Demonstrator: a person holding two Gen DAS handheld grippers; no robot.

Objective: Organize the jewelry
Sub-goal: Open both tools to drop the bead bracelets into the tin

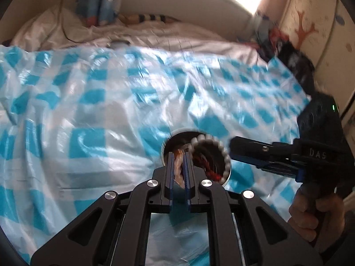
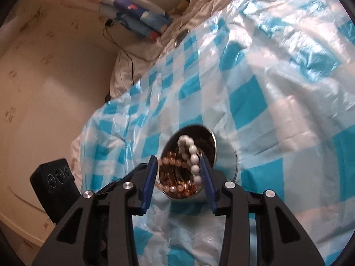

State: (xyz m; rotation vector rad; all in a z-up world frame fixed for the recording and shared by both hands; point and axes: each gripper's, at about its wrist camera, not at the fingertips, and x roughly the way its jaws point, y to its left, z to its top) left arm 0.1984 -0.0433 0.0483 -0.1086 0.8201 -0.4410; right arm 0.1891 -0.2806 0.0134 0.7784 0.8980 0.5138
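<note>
I am holding the left tongs [image 1: 179, 166] nearly closed, pinching the near rim of a round tin [image 2: 214, 148] lying on the bed's blue-checked sheet [image 2: 266, 102]. My right tongs [image 2: 178, 173] are gaping open around its mouth, gripping nothing, white beads [image 2: 193, 155] and amber beads [image 2: 175, 187] inside.

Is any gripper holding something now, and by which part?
The left gripper appears shut on the near rim of the bowl. The right gripper is open, holding nothing.

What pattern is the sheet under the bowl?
Blue-and-white checks on the sheet; clearest in the right wrist view.
</note>
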